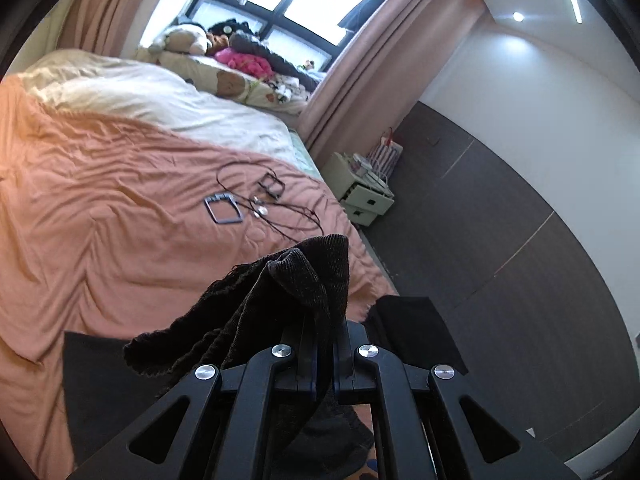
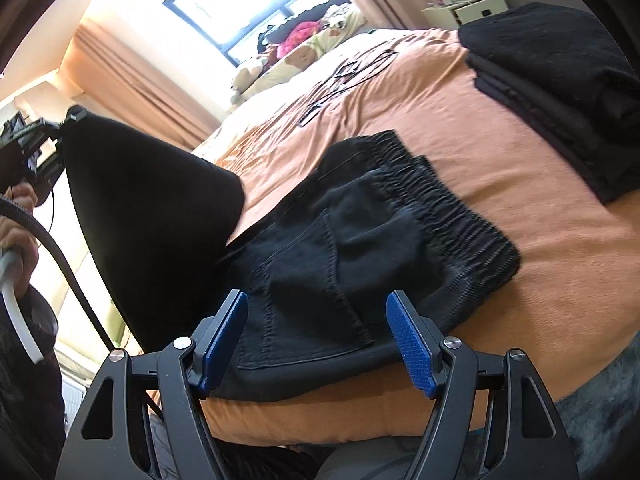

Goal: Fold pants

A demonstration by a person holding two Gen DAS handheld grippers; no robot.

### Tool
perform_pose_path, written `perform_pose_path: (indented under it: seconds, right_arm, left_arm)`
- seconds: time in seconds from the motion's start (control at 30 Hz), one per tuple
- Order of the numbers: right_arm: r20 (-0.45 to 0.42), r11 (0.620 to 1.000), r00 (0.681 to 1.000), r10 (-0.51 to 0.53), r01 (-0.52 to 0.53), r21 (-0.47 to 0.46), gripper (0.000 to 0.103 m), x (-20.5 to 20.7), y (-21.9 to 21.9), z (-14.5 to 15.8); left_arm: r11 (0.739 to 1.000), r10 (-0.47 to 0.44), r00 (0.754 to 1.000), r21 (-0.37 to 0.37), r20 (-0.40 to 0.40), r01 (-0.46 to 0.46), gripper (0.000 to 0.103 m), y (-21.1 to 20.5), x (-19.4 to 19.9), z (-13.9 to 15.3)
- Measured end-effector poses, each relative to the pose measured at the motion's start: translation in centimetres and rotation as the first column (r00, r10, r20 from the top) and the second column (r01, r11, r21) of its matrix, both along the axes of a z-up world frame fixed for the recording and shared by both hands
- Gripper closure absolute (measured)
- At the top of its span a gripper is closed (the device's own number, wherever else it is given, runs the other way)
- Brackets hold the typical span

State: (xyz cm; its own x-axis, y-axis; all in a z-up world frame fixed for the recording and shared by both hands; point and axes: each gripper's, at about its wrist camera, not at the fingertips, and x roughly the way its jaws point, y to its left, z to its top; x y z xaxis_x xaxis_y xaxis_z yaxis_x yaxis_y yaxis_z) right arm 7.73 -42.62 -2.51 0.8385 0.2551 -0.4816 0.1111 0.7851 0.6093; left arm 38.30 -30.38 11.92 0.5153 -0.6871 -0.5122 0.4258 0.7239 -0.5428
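The left gripper (image 1: 326, 344) hides its own pads inside a bunched fold of the dark ribbed fabric pants (image 1: 280, 292), so the exact pinch point cannot be seen. In the right wrist view, the lifted leg of the pants (image 2: 152, 216) covers the bed's orange bedspread (image 2: 520, 280) behind it, and the picture's right edge cuts off the stack of folded black clothes (image 2: 568, 92). The small dark frames and thin cords (image 1: 256, 200) are too small to identify

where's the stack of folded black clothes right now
In the right wrist view, the folded black stack sits on the orange bedspread at upper right, just beyond the pants' elastic waistband, near the white nightstand.
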Motion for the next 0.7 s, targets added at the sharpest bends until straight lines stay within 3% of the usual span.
perform_pose_path:
  seconds: [0.17,0.47,0.53,0.63,0.67,0.7]
  right_arm:
    - [-0.006,1.000,1.000,-0.018,0.018,0.007,0.032,-0.5,-0.8,-0.2]
    - [-0.024,1.000,0.999,-0.028,0.028,0.014,0.032,-1.2,-1.5,-0.1]
    - [-0.023,1.000,0.999,-0.024,0.024,0.012,0.032,-1.2,-1.5,-0.1]
    - [-0.024,1.000,0.999,-0.023,0.023,0.002,0.032,-1.4,-1.5,0.2]
    - [-0.024,1.000,0.999,-0.024,0.024,0.001,0.032,-1.4,-1.5,0.2]
    - [-0.024,1.000,0.999,-0.027,0.027,-0.001,0.032,-1.5,-1.6,0.3]
  left_arm:
    - [0.997,-0.072,0.996,-0.004,-0.045,0.072,0.099,-3.0,-1.1,-3.1]
    - [0.994,-0.105,0.976,-0.020,-0.193,0.103,0.098,-4.9,-2.6,-10.2]
    - [0.991,-0.130,0.966,-0.014,-0.224,0.130,0.090,-5.7,-3.1,-11.6]
    - [0.982,-0.174,0.948,0.024,-0.266,0.187,0.050,-6.8,-4.1,-13.4]
    - [0.980,-0.181,0.946,0.032,-0.267,0.196,0.042,-6.8,-4.4,-13.8]
    - [0.977,-0.191,0.944,0.040,-0.269,0.209,0.041,-6.7,-4.9,-14.3]
